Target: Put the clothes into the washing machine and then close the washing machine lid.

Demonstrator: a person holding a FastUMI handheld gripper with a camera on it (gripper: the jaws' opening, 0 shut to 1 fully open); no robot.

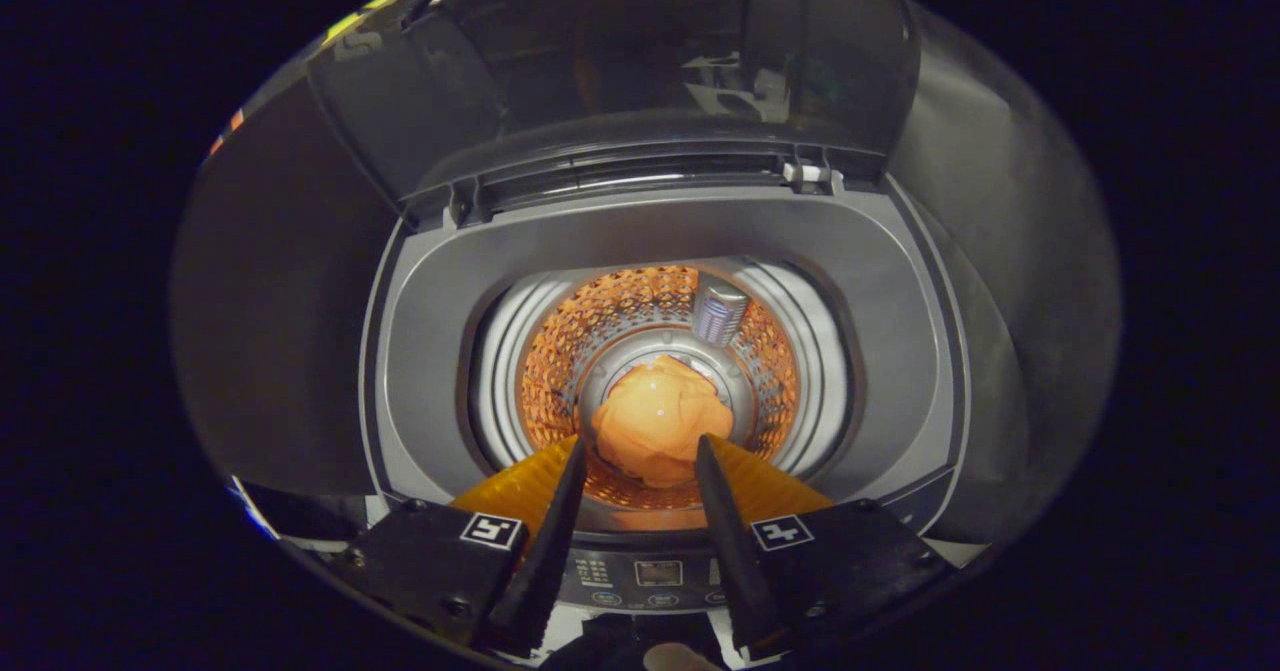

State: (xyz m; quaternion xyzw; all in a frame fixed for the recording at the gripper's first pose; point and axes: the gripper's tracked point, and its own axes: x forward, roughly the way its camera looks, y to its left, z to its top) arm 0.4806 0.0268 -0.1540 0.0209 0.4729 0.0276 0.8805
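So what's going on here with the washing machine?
A hand-held gripper hovers over a grey top-loading washing machine, looking down into it. A bundled orange cloth lies at the bottom of the perforated metal drum, beyond the fingertips. The fingers are spread apart and hold nothing. The dark transparent lid stands raised at the back, so closing it is not yet done.

Clothes [660, 426] in drum [560, 351], beyond tongs [640, 451].
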